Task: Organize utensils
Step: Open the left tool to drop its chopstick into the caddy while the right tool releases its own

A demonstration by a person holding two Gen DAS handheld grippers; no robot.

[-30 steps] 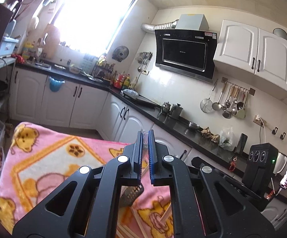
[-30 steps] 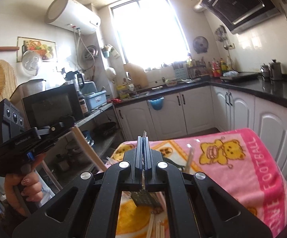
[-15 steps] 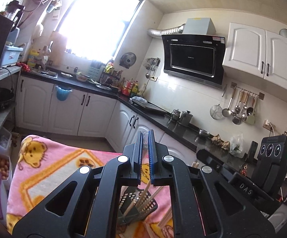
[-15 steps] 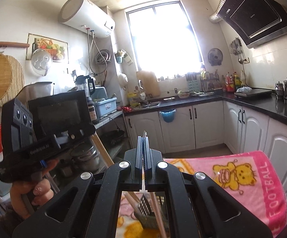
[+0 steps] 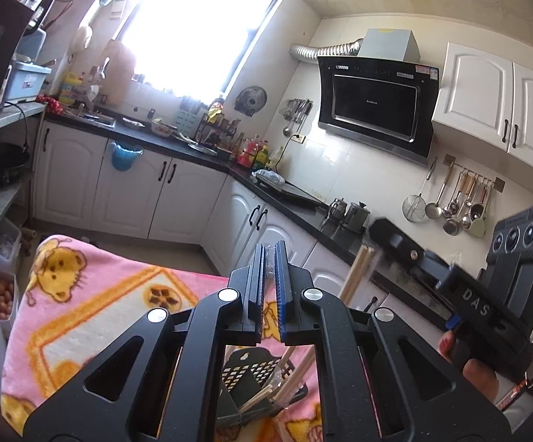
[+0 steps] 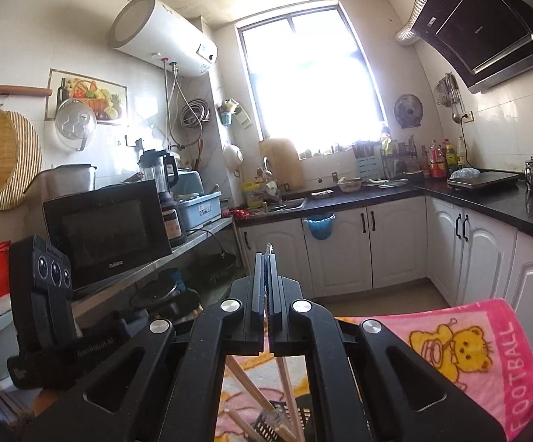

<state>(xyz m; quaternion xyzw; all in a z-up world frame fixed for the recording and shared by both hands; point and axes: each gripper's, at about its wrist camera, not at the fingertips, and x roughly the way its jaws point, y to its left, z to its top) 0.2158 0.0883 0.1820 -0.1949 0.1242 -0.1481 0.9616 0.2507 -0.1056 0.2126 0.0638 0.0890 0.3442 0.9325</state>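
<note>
Left gripper (image 5: pixel 270 258) jaws nearly together, thin clear sliver between, contents unclear. Right gripper (image 6: pixel 266 261) jaws pressed together. Dark utensil basket (image 5: pixel 255 372) with chopsticks (image 5: pixel 292 379) on pink blanket (image 5: pixel 82 294), mostly hidden behind gripper frames.

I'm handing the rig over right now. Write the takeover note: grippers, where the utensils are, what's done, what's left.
Left gripper: shut, nothing visibly held between the pads.
Right gripper: shut, thin clear plastic shows between its pads.
Both are raised above the pink bear blanket.
Black perforated utensil holder sits on the blanket below the grippers, with wooden chopsticks leaning in it.
Done: some chopsticks are in the holder.
Left: the grippers hide much of the blanket, so check for loose utensils before going on.
</note>
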